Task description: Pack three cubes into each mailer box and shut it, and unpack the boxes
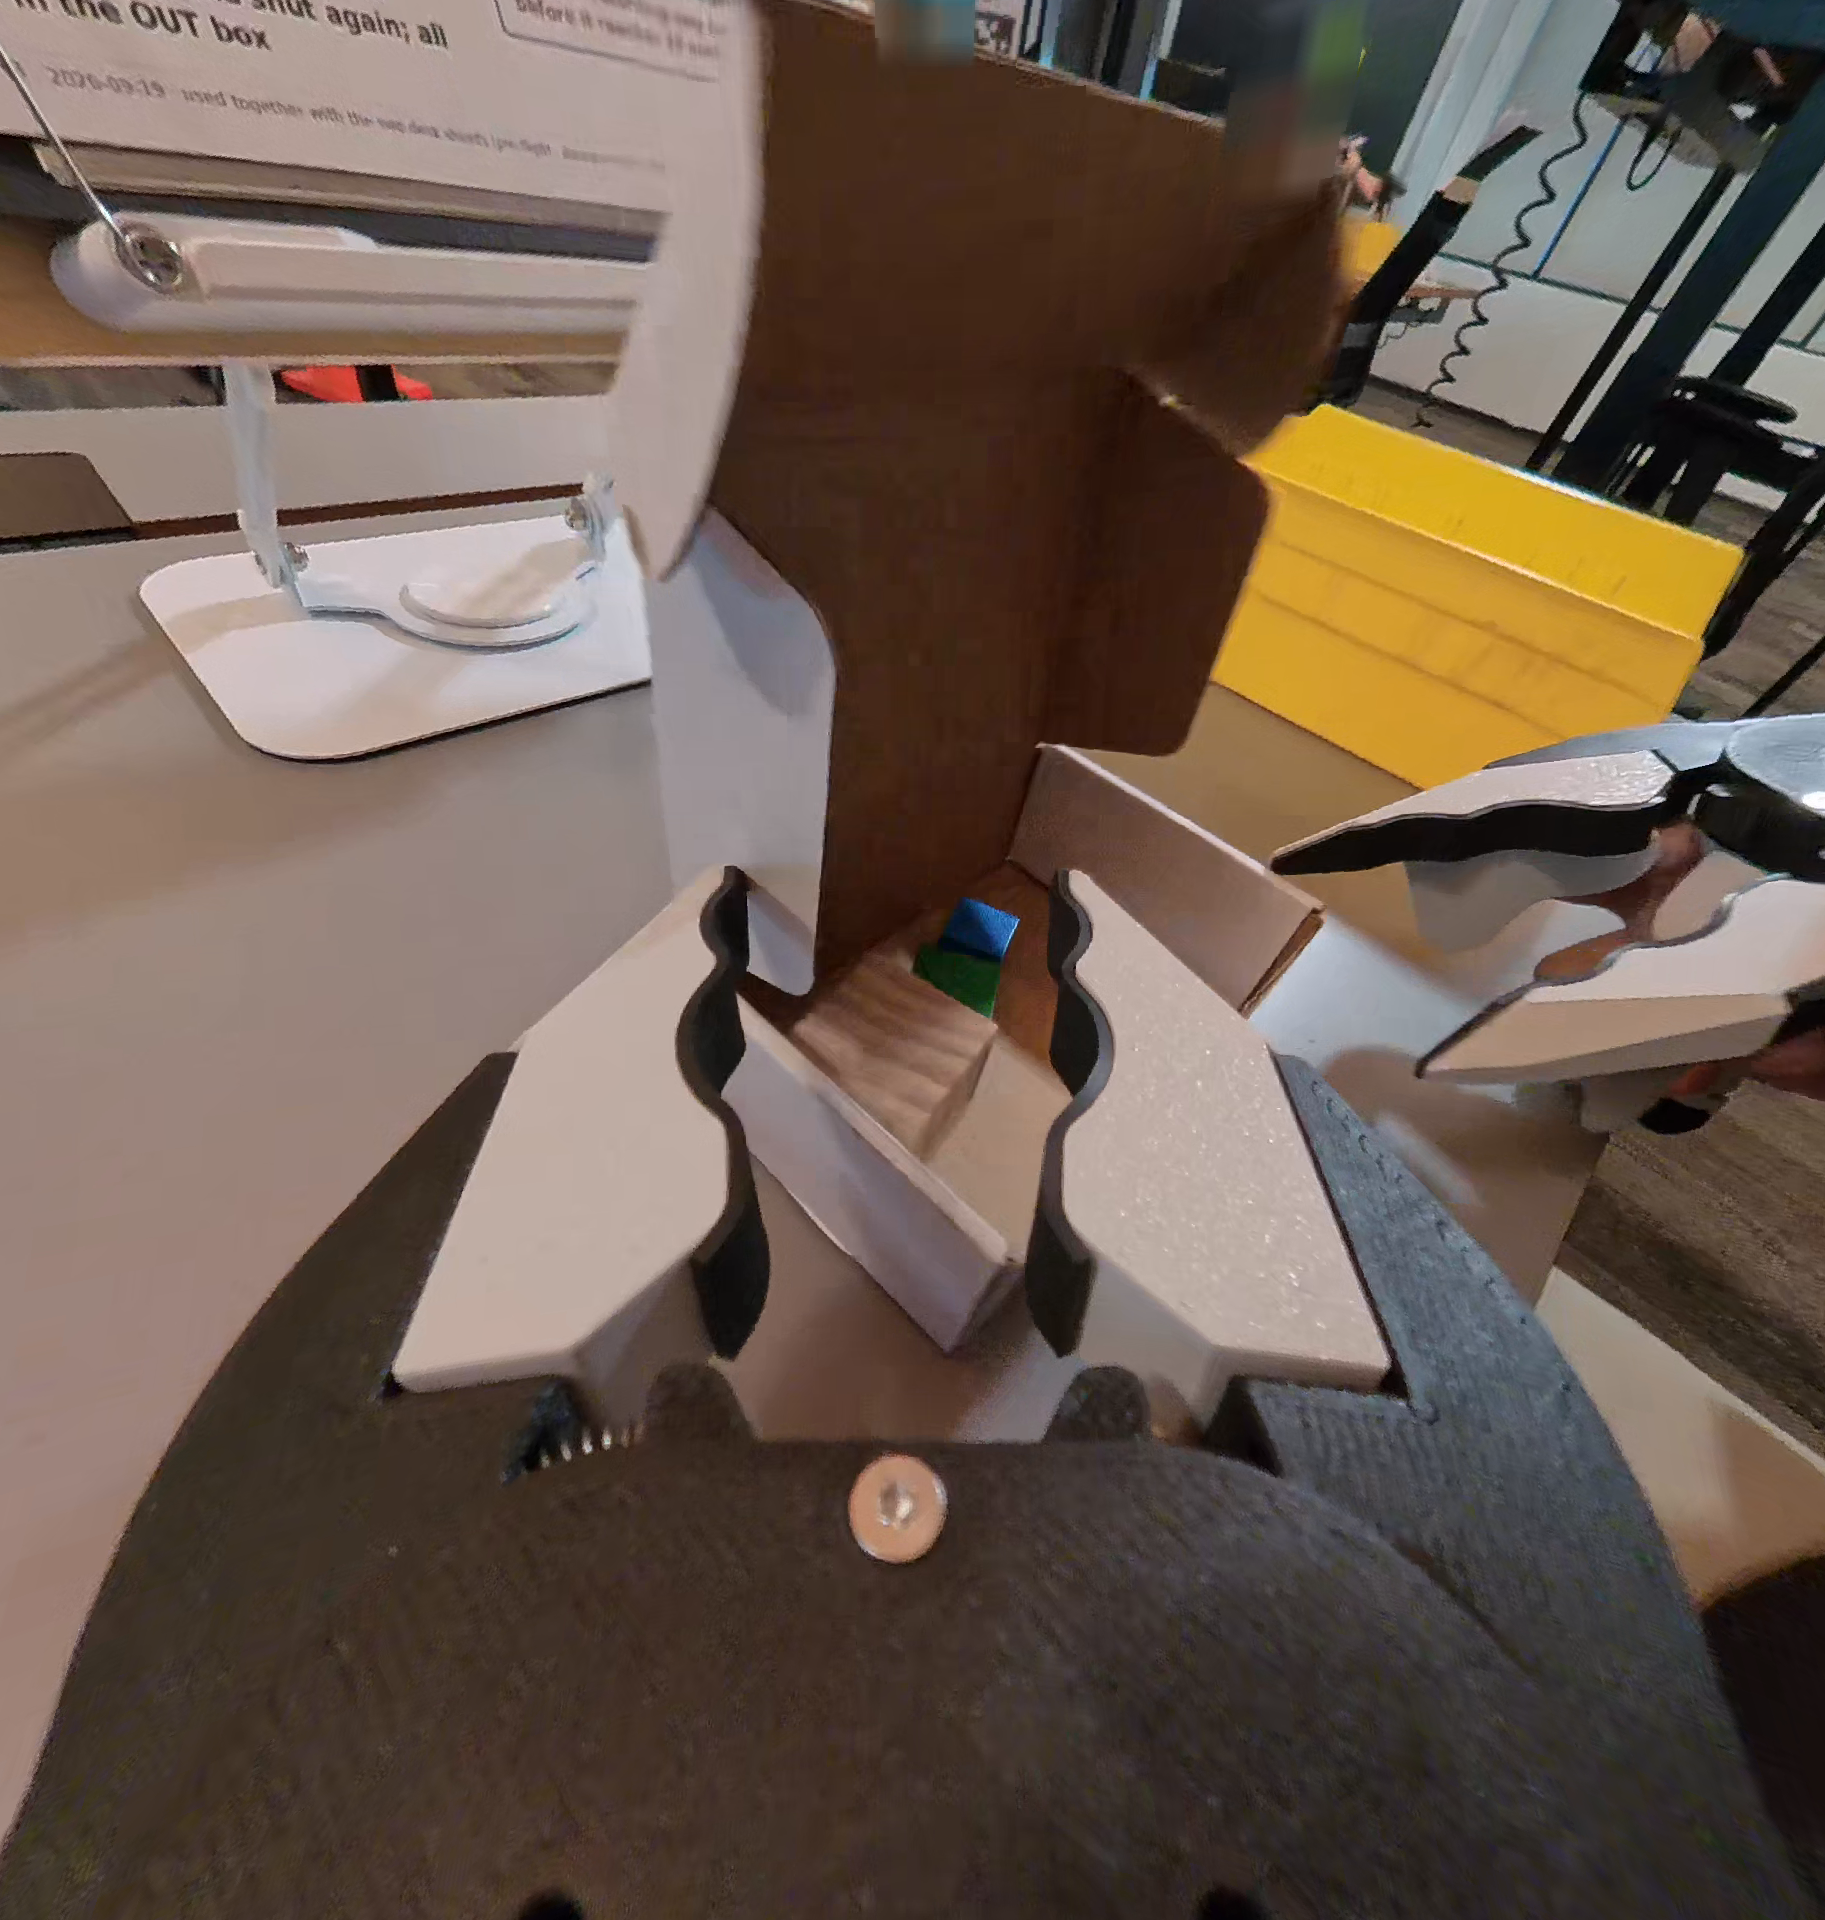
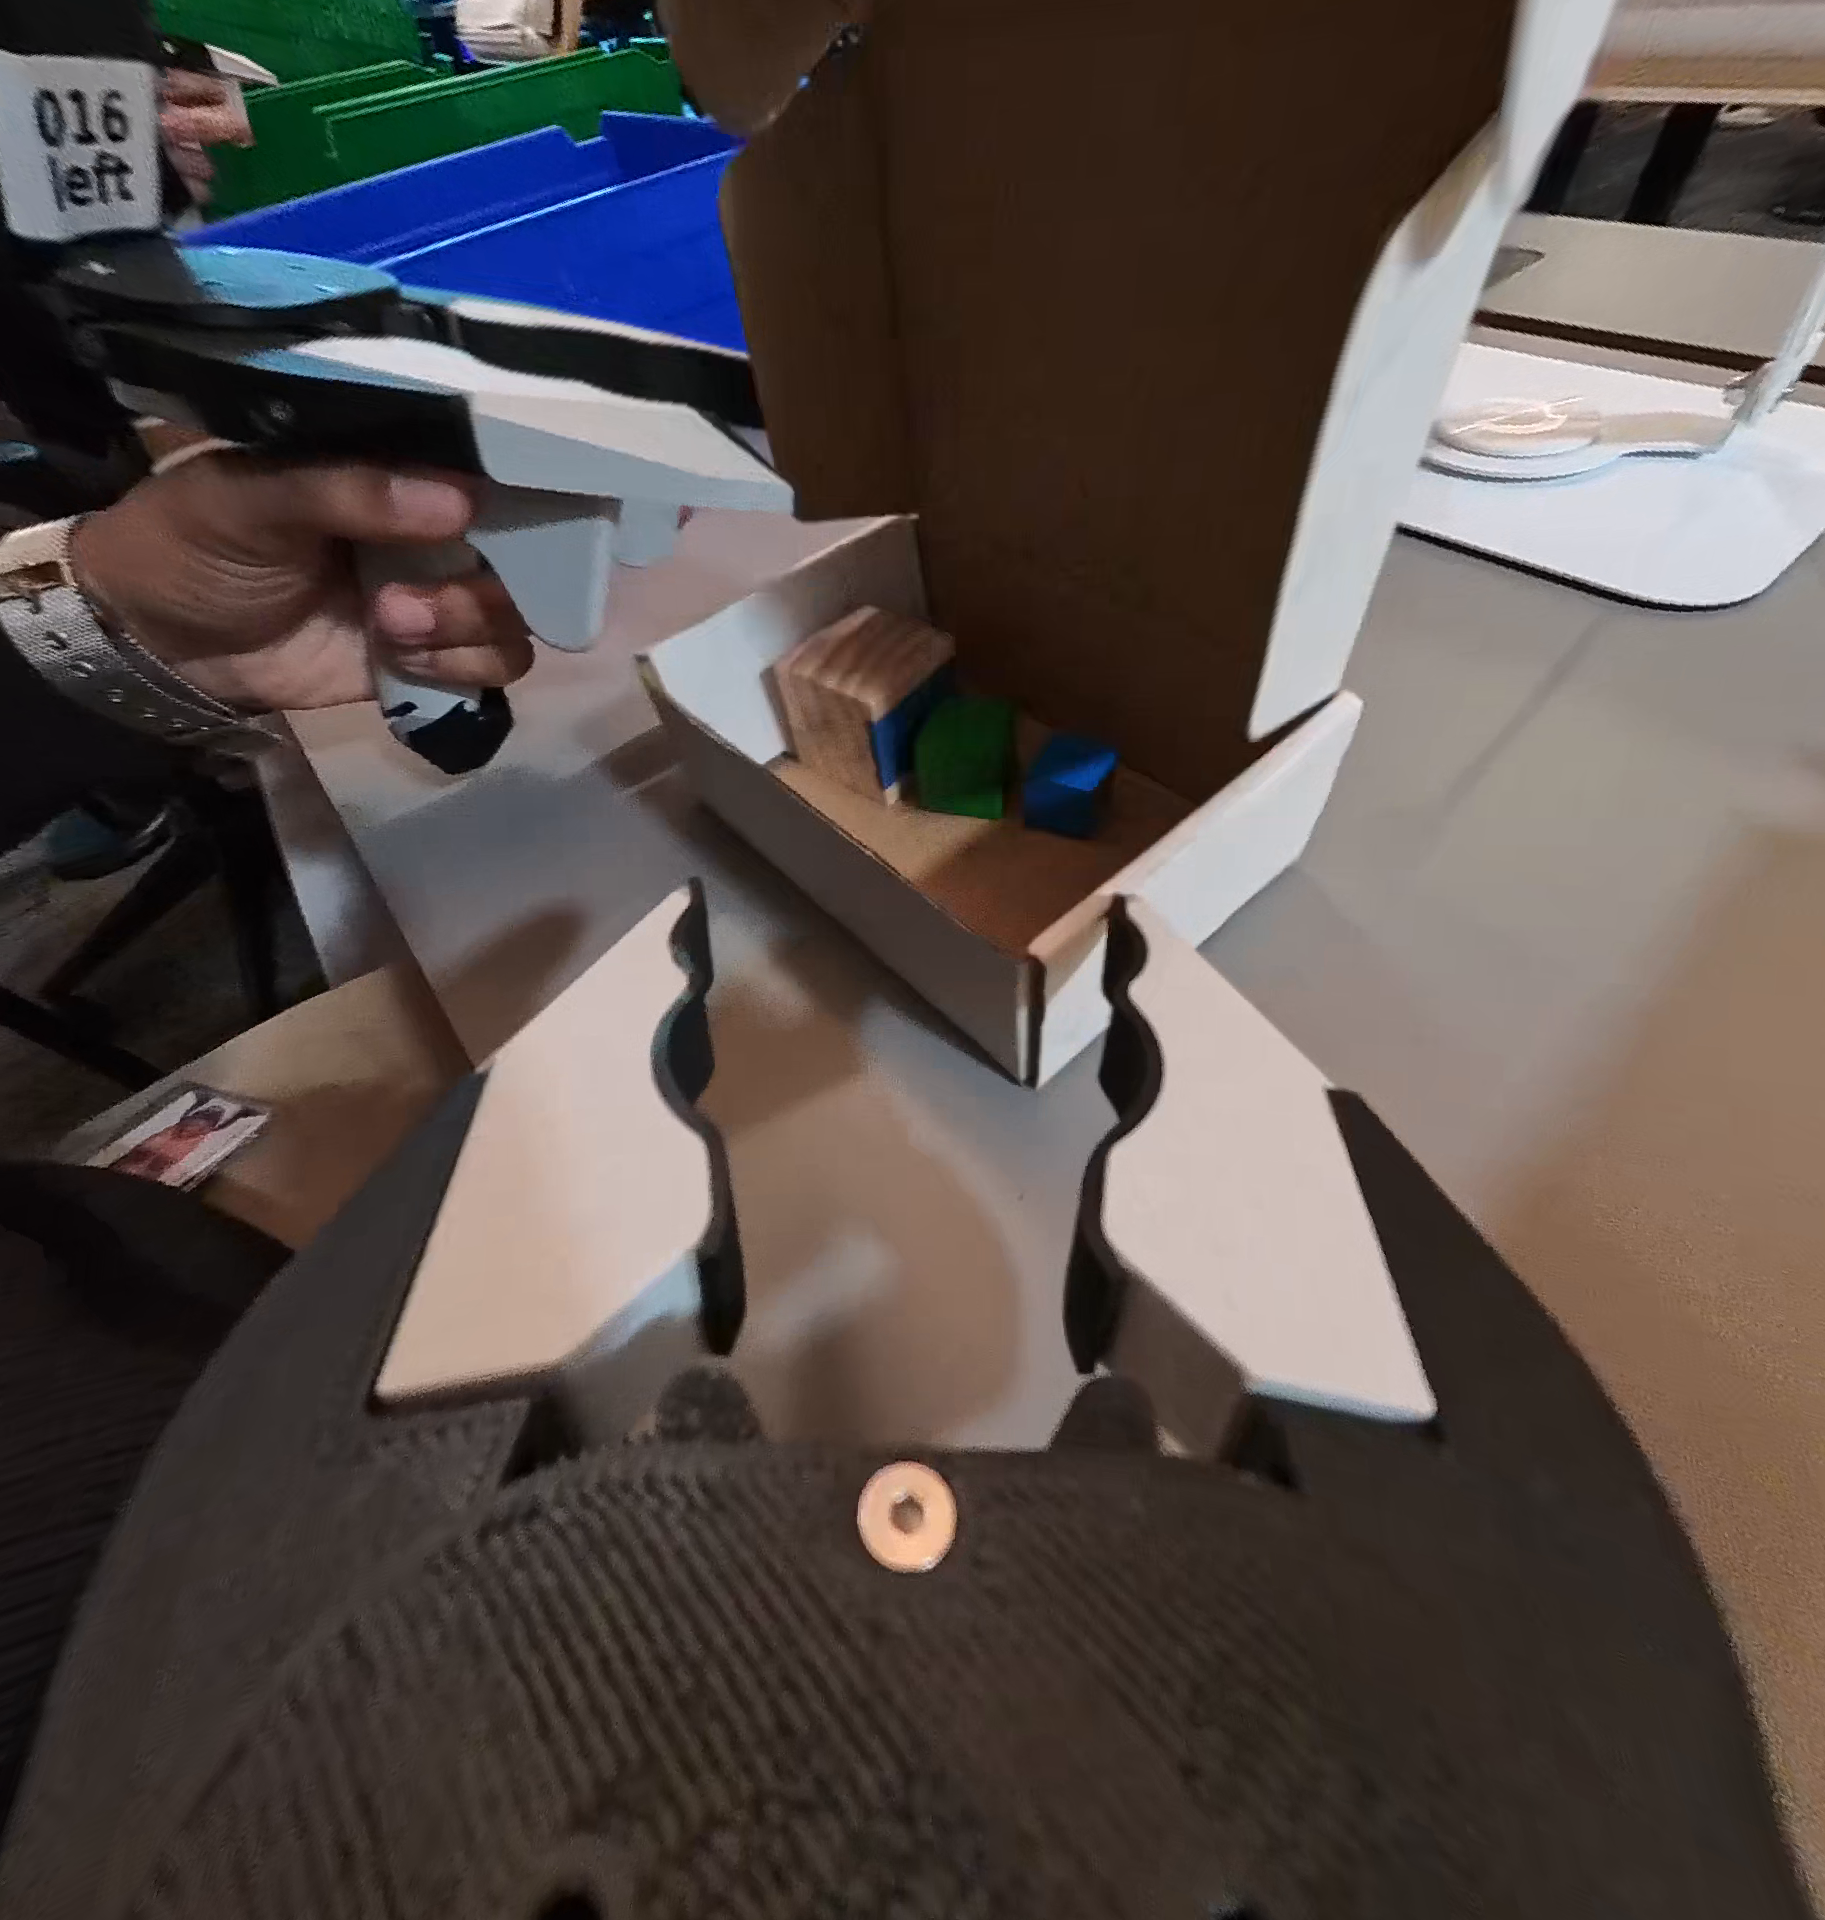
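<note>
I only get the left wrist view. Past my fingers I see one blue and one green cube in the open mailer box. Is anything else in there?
Observer: Yes. The right wrist view shows a second blue piece, partly hidden, between the wooden block and the green cube inside the mailer box.
Operator: What lies on the far side of my left gripper?
Observer: Behind the left gripper there is a blue bin, with a green bin beyond it.
</note>
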`<state>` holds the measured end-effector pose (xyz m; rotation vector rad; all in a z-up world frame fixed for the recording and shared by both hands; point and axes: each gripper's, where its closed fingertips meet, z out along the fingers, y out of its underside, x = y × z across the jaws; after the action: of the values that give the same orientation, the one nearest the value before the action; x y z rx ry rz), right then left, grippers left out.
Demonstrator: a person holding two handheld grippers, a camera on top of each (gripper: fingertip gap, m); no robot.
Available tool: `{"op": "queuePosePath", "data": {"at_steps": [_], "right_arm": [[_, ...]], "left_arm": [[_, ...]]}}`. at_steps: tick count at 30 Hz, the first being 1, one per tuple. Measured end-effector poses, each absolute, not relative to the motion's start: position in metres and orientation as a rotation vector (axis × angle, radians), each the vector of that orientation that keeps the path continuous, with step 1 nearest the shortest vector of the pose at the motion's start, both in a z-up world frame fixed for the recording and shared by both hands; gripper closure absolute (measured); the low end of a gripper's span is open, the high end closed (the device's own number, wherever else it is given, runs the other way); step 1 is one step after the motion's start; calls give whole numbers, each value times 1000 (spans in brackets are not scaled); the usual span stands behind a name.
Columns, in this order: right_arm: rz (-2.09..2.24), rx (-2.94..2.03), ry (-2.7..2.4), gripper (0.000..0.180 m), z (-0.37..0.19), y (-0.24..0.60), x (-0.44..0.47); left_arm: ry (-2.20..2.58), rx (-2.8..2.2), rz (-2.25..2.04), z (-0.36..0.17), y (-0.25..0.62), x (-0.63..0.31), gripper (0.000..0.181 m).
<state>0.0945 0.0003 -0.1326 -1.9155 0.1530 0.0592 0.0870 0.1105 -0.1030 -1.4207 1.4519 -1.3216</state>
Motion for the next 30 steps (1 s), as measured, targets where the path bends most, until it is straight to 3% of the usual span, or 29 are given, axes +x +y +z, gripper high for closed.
{"op": "queuePosePath", "data": {"at_steps": [6,14,25,30], "right_arm": [[-144,-1715,207,110,-92,-3,140],[-59,-1728,153,121,-93,30,140],[-93,-1888,46,97,-119,3,111],[-194,-1770,104,109,-97,-23,121]], "left_arm": [[1433,-1448,-1343,-104,119,84,128],[1484,-1371,-1308,-101,110,81,127],[1708,-1402,-1077,-135,97,47,121],[1528,-1421,-1146,-123,113,19,121]]}}
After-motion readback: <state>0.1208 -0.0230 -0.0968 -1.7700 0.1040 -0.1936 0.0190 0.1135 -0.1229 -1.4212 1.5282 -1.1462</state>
